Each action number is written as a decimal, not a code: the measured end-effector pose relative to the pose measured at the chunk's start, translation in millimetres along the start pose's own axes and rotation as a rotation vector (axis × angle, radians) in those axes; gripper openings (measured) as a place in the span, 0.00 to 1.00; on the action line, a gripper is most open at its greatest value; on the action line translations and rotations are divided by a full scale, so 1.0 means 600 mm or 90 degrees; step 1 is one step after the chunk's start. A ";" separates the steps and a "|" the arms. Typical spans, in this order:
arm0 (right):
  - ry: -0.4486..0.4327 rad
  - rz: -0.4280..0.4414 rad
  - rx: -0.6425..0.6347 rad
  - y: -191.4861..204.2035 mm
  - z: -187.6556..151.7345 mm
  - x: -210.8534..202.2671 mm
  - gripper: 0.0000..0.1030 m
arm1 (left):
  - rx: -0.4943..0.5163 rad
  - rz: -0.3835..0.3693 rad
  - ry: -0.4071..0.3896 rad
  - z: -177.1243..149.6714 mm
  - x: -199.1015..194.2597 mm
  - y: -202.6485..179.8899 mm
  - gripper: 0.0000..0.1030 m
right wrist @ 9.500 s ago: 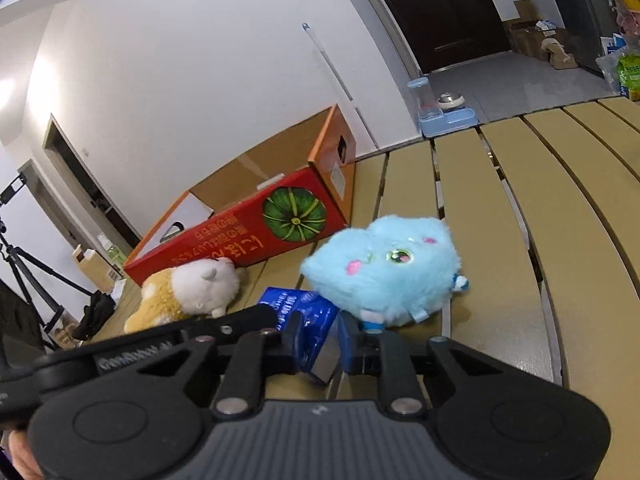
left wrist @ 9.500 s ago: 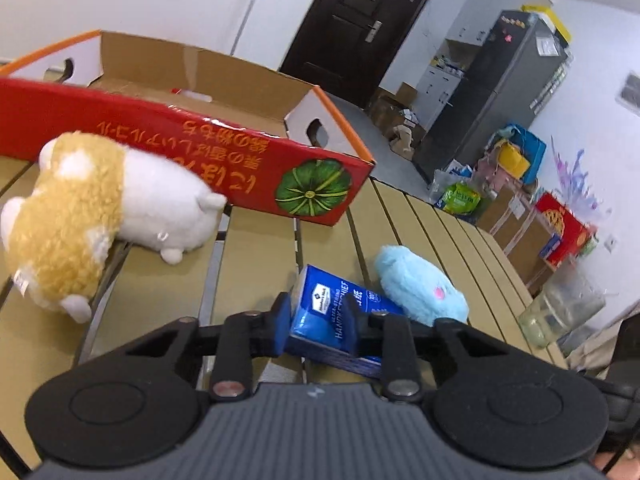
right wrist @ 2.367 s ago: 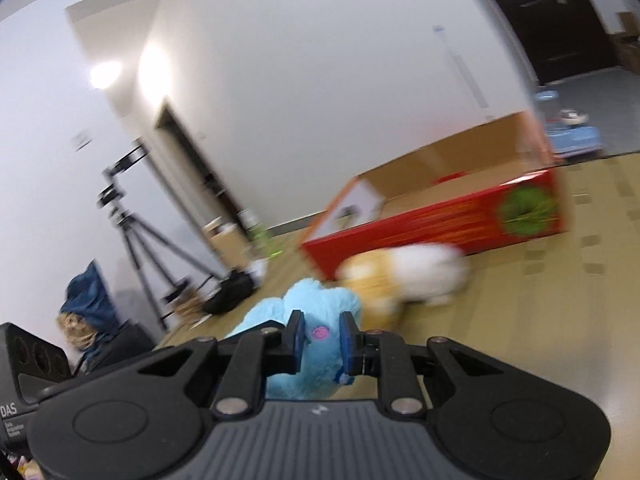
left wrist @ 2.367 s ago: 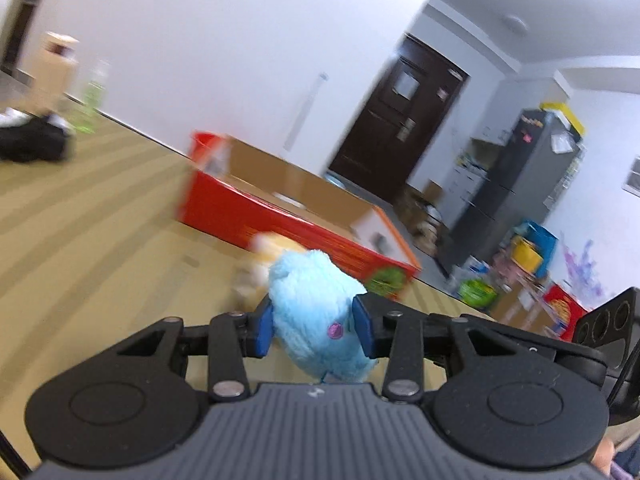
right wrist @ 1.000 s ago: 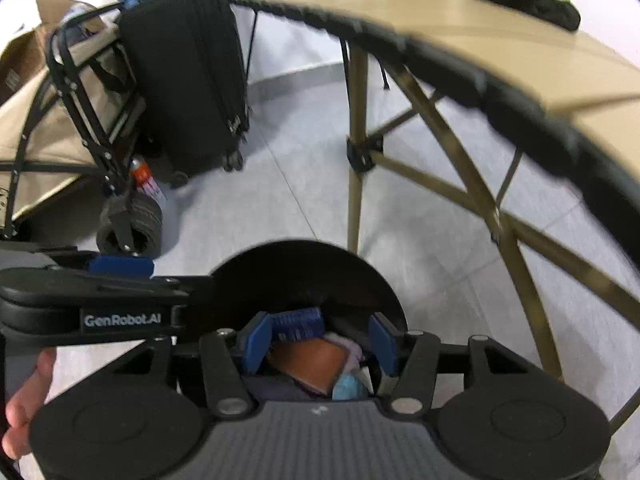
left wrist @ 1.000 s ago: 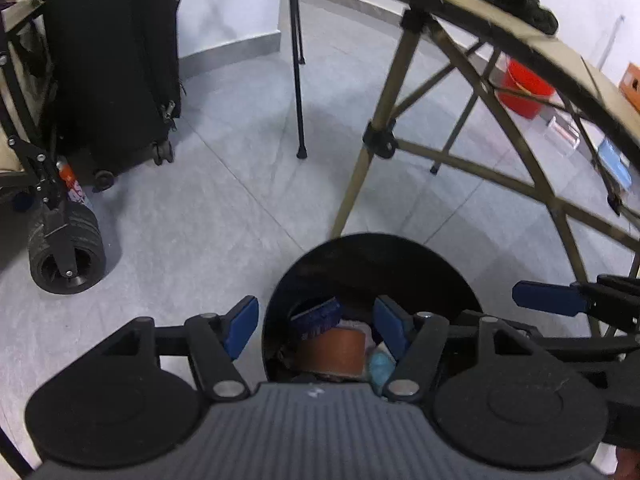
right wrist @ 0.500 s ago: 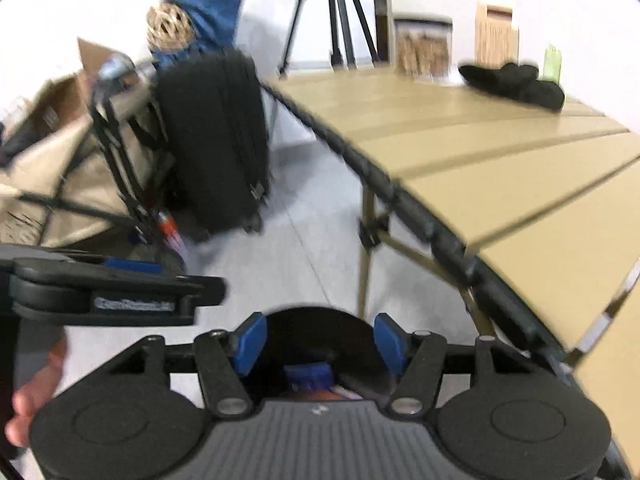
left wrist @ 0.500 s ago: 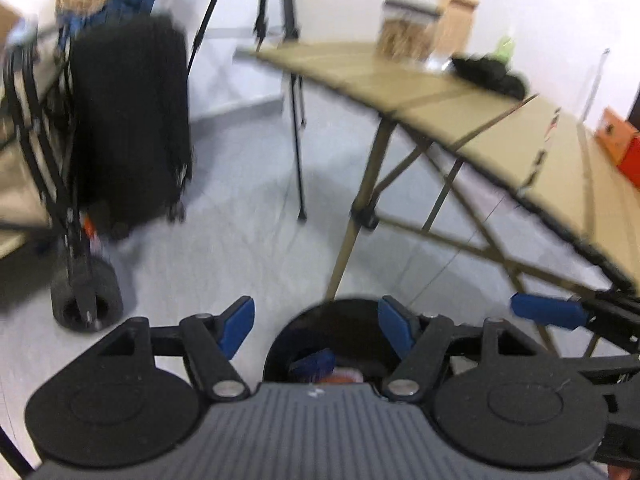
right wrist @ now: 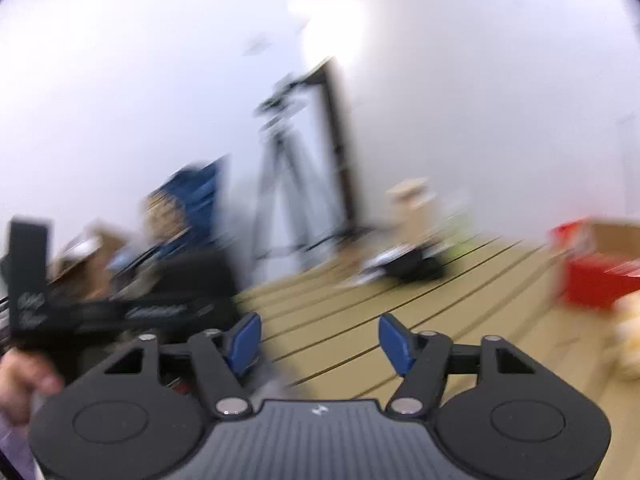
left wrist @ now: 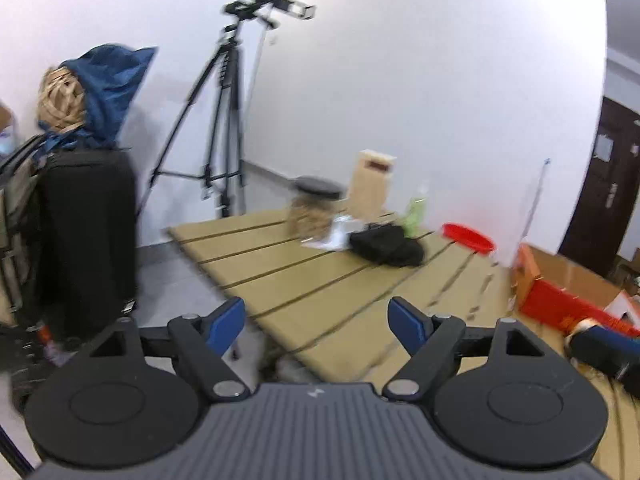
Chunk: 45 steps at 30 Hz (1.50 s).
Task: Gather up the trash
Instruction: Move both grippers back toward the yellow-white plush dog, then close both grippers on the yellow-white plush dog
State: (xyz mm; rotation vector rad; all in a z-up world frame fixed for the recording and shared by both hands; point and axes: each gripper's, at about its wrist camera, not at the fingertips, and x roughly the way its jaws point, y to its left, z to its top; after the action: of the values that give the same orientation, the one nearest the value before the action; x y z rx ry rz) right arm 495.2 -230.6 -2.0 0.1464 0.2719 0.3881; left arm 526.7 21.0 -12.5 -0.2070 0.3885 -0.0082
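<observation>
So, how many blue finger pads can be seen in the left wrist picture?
2. One pad is left of centre, the other right of centre, nothing between them, above the slatted table. None seems hidden.

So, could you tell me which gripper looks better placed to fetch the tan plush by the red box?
Probably the right gripper: the tan plush lies on its side of the table, near the red box. Both jaws are opening and empty; the left gripper is further off.

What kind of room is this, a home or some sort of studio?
Probably a lived-in room doubling as a recording space: a slatted folding table with household clutter, a camera tripod by the white wall, and a black suitcase beside it.
</observation>
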 end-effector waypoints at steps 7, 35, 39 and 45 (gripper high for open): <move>-0.092 -0.310 0.028 -0.190 0.041 -0.092 0.75 | 0.121 -0.112 -0.007 -0.048 0.038 -0.220 0.83; 0.025 -0.468 0.174 -0.440 -0.028 -0.094 0.76 | 0.170 -0.281 0.204 -0.167 0.231 -0.523 0.52; 0.025 -0.459 0.182 -0.448 -0.037 -0.092 0.76 | 0.167 -0.301 0.192 -0.166 0.221 -0.514 0.46; 0.017 -0.380 0.187 -0.443 -0.035 -0.096 0.76 | 0.215 -0.414 0.239 -0.161 0.188 -0.466 0.50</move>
State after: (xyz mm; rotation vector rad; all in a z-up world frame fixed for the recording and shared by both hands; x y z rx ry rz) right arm 532.0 -494.9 -59.7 0.3374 0.3829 -0.2460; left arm 603.5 -277.1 -86.1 0.0120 0.6717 -0.7563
